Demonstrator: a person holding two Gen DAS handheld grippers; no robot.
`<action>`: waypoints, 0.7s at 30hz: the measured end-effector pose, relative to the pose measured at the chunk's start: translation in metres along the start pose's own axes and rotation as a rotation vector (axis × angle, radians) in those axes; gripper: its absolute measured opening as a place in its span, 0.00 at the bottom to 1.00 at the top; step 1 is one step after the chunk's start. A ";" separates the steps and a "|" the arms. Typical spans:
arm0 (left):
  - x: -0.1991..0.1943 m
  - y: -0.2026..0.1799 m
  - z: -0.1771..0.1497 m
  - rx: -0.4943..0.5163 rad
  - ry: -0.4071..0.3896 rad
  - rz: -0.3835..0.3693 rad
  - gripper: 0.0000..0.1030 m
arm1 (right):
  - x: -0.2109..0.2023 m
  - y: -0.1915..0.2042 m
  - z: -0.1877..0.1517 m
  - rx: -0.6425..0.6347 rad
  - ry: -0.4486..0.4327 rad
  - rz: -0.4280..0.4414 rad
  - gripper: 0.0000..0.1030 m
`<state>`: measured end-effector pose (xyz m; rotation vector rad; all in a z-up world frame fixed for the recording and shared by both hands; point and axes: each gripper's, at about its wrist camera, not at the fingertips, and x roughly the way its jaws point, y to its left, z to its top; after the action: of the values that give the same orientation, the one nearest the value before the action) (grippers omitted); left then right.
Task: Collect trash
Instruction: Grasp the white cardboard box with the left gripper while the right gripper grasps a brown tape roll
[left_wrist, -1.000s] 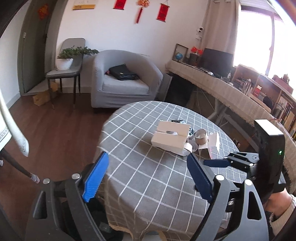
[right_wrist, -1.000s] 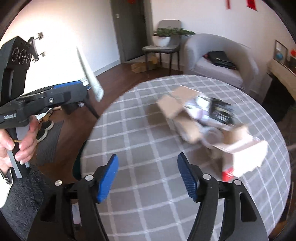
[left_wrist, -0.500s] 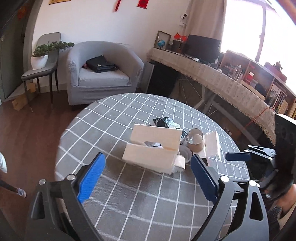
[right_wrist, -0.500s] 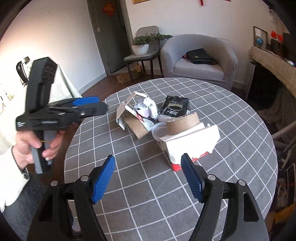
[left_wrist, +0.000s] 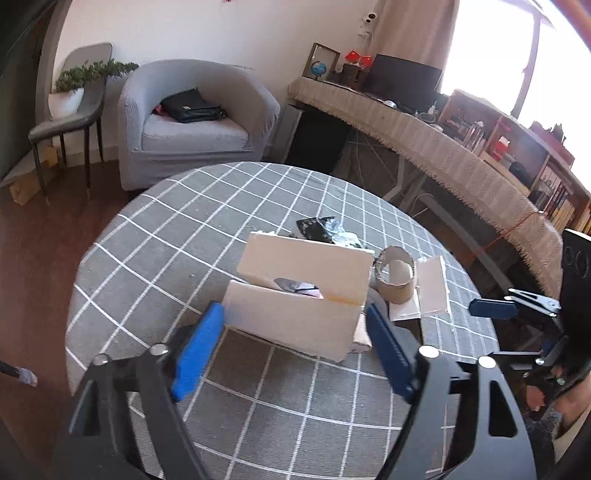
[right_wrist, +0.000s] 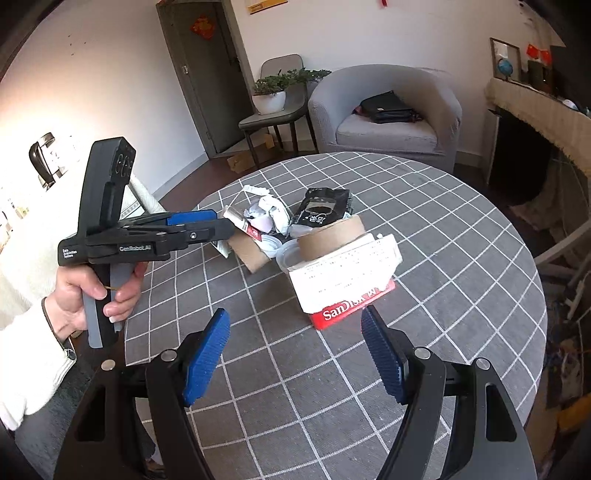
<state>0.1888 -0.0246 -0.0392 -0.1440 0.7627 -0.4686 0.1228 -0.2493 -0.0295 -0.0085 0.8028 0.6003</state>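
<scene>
A heap of trash lies on the round grey checked table (left_wrist: 155, 266). It holds an open white cardboard box (left_wrist: 295, 291), a brown tape roll (left_wrist: 395, 277), a black foil packet (left_wrist: 317, 229) and a white and red SanDisk box (right_wrist: 347, 280). My left gripper (left_wrist: 291, 343) is open, its tips on either side of the white box's near end without touching. My right gripper (right_wrist: 295, 354) is open and empty, just short of the SanDisk box. The tape roll (right_wrist: 332, 236), packet (right_wrist: 325, 210) and crumpled paper (right_wrist: 269, 214) also show in the right wrist view.
A grey armchair (left_wrist: 192, 122) with a black bag stands behind the table. A chair with a potted plant (left_wrist: 74, 92) is at the left. A long covered desk (left_wrist: 424, 136) with shelves runs along the right. Wooden floor lies around the table.
Both grippers have moved closer to the trash heap. The left one has come up to the white box. The right one has come up to the SanDisk box. Both stay open.
</scene>
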 end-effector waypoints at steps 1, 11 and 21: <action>-0.001 0.000 0.000 0.001 -0.002 -0.002 0.72 | 0.000 0.000 0.000 0.001 0.000 0.000 0.72; -0.007 -0.002 -0.004 0.011 0.011 0.028 0.74 | 0.005 0.010 0.002 -0.025 0.008 0.010 0.72; 0.004 0.011 -0.002 -0.054 0.017 -0.033 0.80 | 0.011 0.013 0.002 -0.027 0.021 0.010 0.72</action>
<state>0.1944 -0.0163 -0.0465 -0.2038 0.7913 -0.4812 0.1236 -0.2326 -0.0322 -0.0352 0.8159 0.6214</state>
